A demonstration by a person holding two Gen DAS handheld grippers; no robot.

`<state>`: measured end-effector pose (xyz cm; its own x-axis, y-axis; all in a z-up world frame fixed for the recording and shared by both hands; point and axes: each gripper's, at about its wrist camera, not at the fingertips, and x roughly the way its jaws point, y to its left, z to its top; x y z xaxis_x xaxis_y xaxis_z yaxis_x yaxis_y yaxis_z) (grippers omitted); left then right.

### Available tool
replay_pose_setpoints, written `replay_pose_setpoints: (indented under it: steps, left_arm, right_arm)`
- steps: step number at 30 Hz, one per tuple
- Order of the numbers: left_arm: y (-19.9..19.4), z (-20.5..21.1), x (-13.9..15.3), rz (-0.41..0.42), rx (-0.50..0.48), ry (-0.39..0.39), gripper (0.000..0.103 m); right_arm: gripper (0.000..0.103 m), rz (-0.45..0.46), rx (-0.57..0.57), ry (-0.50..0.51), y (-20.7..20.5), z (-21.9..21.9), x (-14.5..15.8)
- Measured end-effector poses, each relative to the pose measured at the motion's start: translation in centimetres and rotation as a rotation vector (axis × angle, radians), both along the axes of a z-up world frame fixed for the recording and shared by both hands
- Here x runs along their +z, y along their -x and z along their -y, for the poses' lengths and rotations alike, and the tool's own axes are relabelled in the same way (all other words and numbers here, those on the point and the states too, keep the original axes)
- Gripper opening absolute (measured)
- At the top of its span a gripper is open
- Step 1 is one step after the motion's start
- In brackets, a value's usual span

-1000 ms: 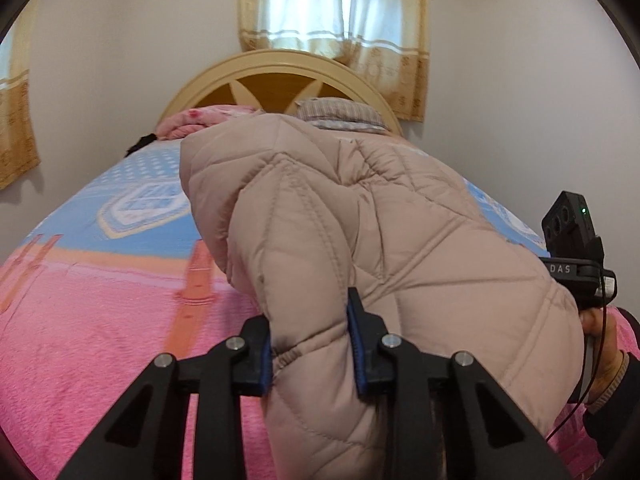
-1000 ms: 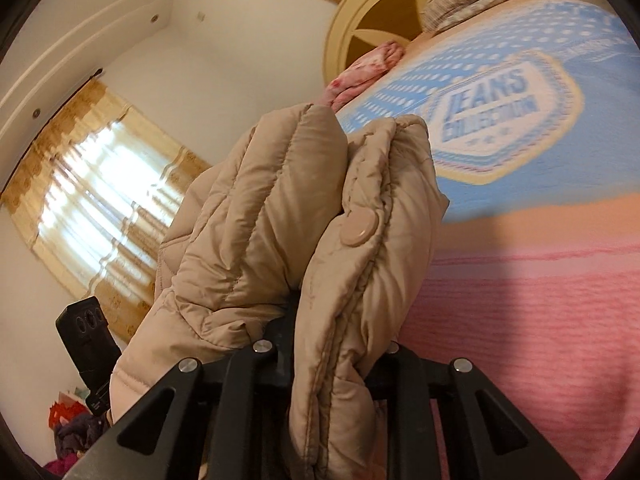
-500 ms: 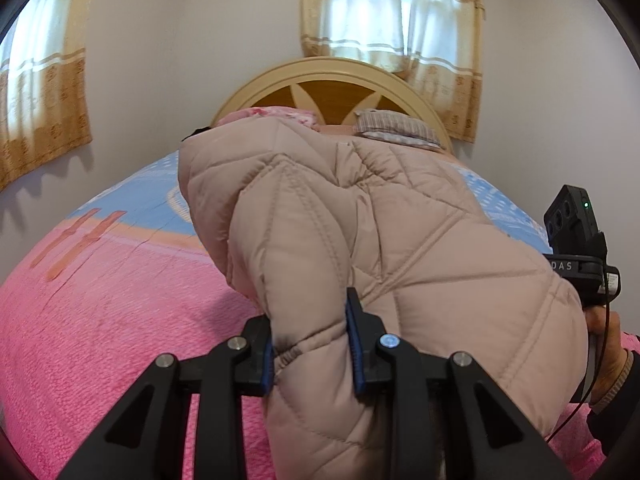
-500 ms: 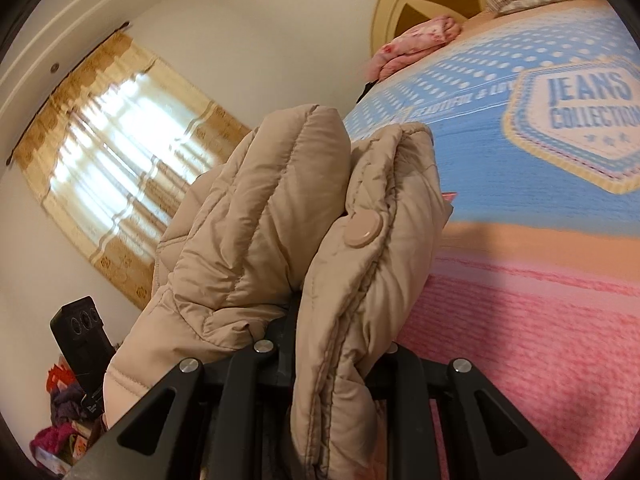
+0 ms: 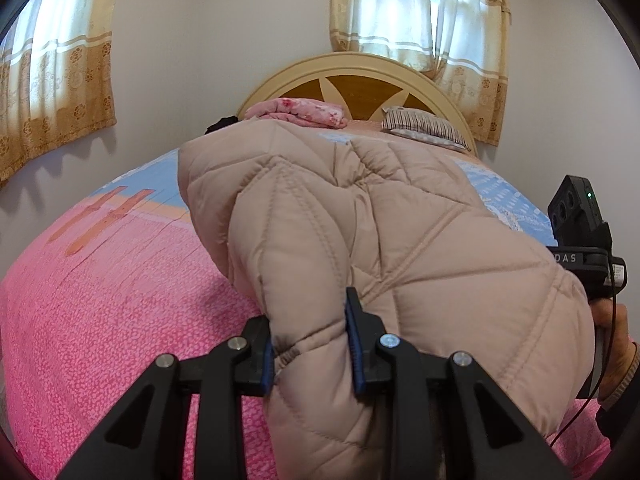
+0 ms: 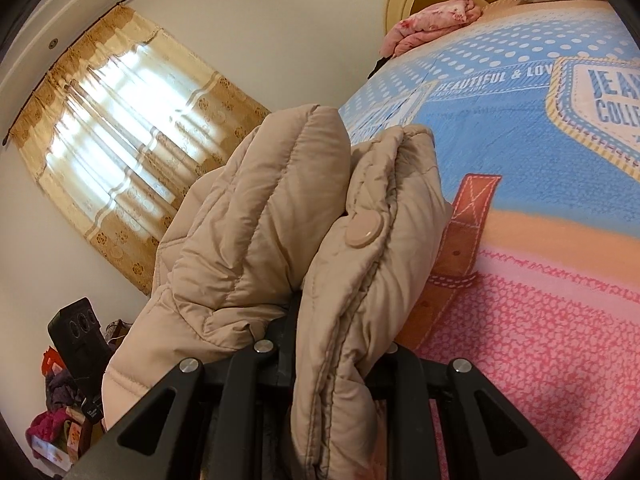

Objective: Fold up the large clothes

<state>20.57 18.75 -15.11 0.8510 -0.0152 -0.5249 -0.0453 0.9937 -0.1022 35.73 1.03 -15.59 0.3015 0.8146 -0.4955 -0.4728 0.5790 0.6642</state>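
A beige quilted puffer jacket point(image 5: 360, 224) hangs in the air above the pink and blue bedspread point(image 5: 100, 320). My left gripper point(image 5: 310, 344) is shut on a padded edge of the jacket, which bulges between its blue pads. My right gripper point(image 6: 332, 336) is shut on another bunched edge of the jacket point(image 6: 280, 208), beside a round snap button point(image 6: 364, 230); its fingertips are hidden by fabric. The right gripper's body point(image 5: 580, 240) shows at the right of the left wrist view, the left one's point(image 6: 80, 344) at the lower left of the right wrist view.
The bed has a round wooden headboard point(image 5: 360, 84), a folded pink blanket point(image 5: 300, 112) and a striped pillow point(image 5: 424, 128) at its head. Curtained windows point(image 5: 416, 12) are on the walls. A pile of clothes point(image 6: 52, 420) lies on the floor beside the bed.
Both grippers have tilted and swung while holding the jacket. More wall and window show in the left view; the bedspread print has slid right in the right view. The grips are unchanged.
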Motion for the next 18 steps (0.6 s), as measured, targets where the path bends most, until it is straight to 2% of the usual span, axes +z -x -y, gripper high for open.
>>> replay_pose_setpoints:
  steps: [11,14,16,18]
  left_arm:
    - [1.0,-1.0,-2.5,-0.029,0.026,-0.036,0.033]
    - [0.9,-1.4,-3.0,-0.038,0.043,-0.03,0.044]
    - [0.8,-1.6,-3.5,-0.045,0.062,-0.036,0.055]
    - [0.8,-1.8,-4.1,-0.051,0.07,-0.029,0.058]
  right_arm:
    - [0.018,-0.053,0.016,0.043,-0.1,-0.9,-2.8]
    - [0.018,-0.058,0.018,0.059,-0.1,-1.0,-3.5]
    - [0.018,-0.068,0.014,0.061,-0.2,-0.9,-4.1]
    - [0.018,-0.076,0.012,0.059,-0.2,-0.9,-4.5]
